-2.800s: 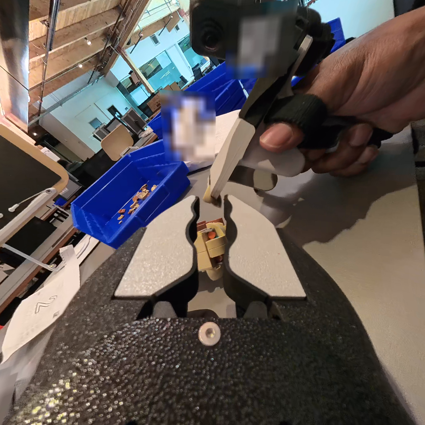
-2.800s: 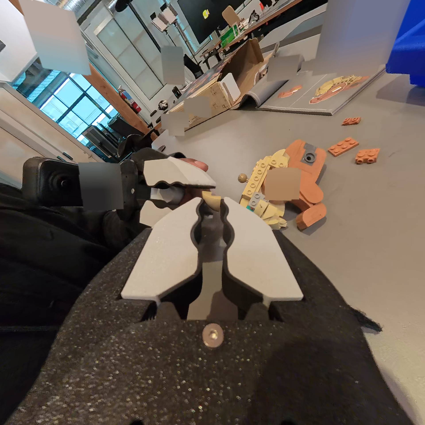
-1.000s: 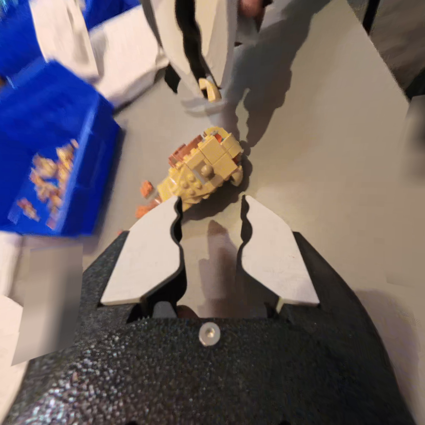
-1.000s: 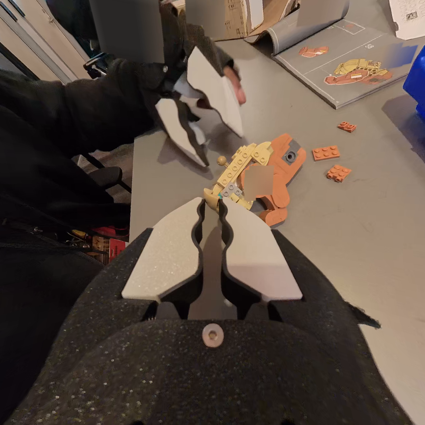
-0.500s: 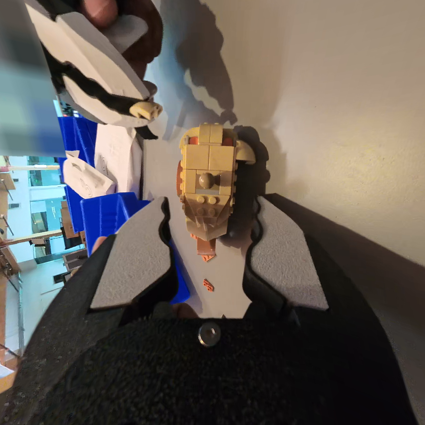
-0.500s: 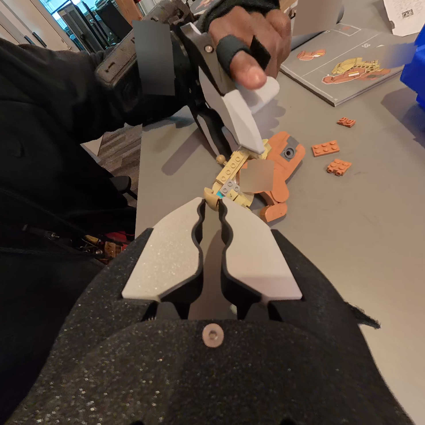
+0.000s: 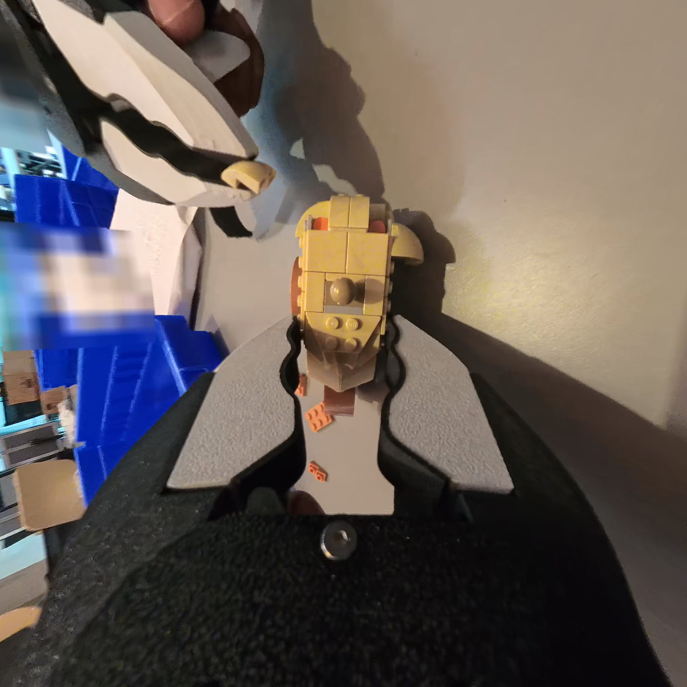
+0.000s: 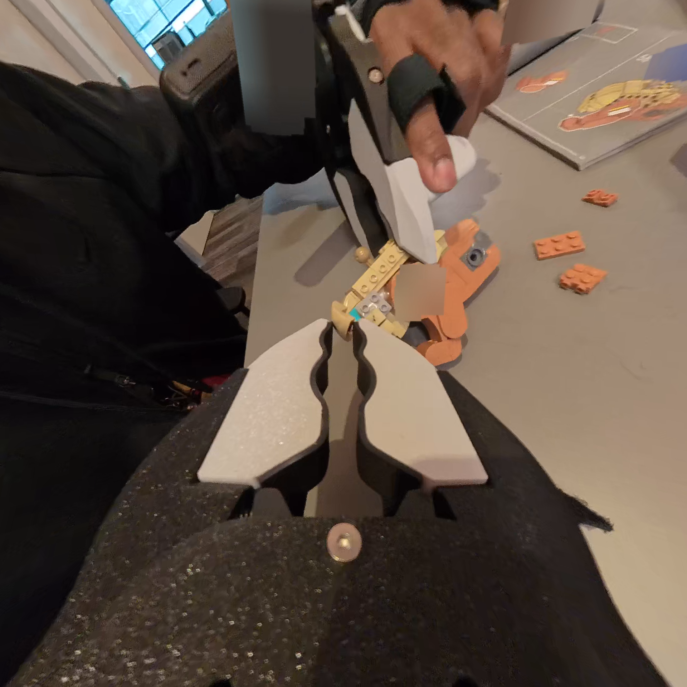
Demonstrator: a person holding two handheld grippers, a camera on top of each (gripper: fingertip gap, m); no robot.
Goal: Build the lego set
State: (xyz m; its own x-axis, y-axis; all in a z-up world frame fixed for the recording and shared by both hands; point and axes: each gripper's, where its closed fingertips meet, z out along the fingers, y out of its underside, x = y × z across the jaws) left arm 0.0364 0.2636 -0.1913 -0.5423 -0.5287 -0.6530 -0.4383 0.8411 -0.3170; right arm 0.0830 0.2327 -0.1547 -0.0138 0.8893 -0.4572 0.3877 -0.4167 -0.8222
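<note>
so half a second ago the left gripper (image 7: pixel 340 331) was open around the tan and orange lego model (image 7: pixel 344 293) on the grey table (image 7: pixel 557 186), now its fingers have closed in against the model's sides, looks like a grab to steady it. The right gripper (image 8: pixel 344 329) still pinches the small tan curved piece (image 7: pixel 248 174) at its tips, hovering just beside the model's head end, so I'd guess that piece goes on next. Loose orange plates (image 8: pixel 559 244) sit near, instruction booklet (image 8: pixel 594 100) beyond. Can't see where the piece seats, and whether the left fingers really bite is hard to tell
</note>
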